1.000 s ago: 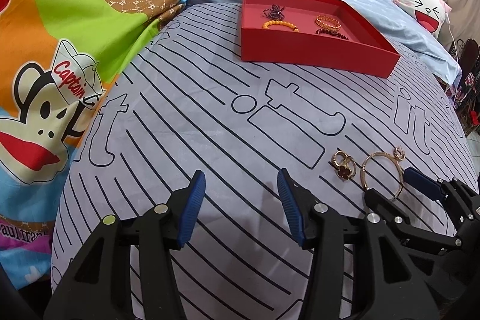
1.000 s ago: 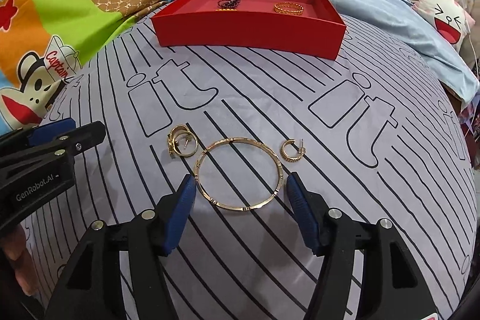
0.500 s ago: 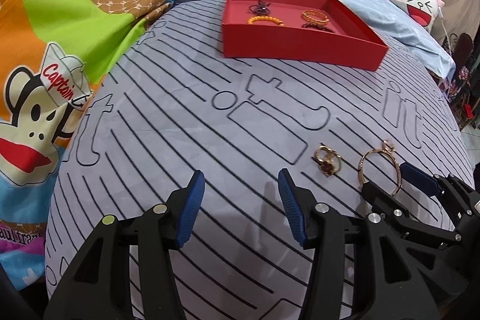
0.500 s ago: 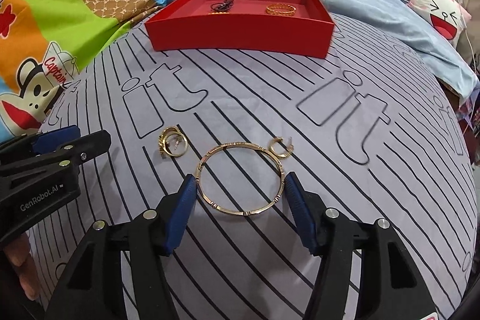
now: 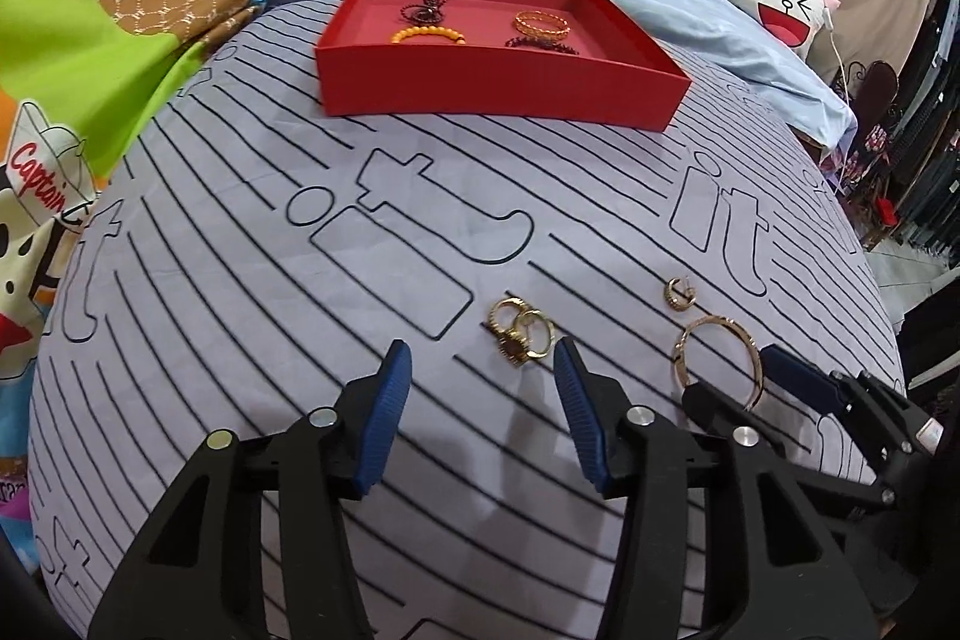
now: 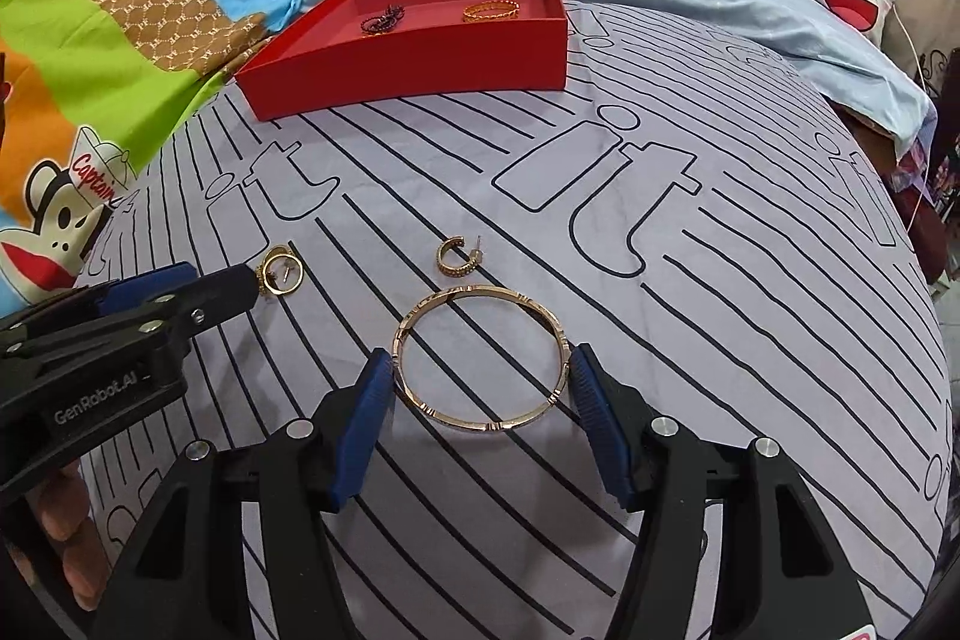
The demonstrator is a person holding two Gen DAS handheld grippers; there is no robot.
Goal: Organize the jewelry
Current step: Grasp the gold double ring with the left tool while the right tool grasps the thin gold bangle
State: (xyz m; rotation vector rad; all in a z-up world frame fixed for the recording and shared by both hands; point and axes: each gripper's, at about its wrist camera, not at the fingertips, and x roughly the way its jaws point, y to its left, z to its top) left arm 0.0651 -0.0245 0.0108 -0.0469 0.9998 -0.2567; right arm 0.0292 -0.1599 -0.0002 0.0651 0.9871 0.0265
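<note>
Lying on the striped bed sheet (image 6: pixel 690 340): gold bangle (image 6: pixel 478 357), small hoop earring (image 6: pixel 456 258) just beyond it, cluster of gold rings (image 5: pixel 519 336) off to the left. Right tool (image 6: pixel 480 421) half open, blue pads flanking the bangle's near half, contact with its rim impossible to tell. Left tool (image 5: pixel 482 415) closing, nothing between its fingers, rings just past the tips. Farther back, red tray (image 5: pixel 498 82) holding an orange bead bracelet (image 5: pixel 427 35), a gold chain bracelet (image 5: pixel 540 23) and dark pieces.

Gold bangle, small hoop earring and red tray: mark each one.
Gold bangle (image 6: pixel 480 424): right wrist view, near rim of the band.
Small hoop earring (image 6: pixel 451 268): right wrist view, bottom of its curve.
Red tray (image 6: pixel 420 64): right wrist view, front wall.
</note>
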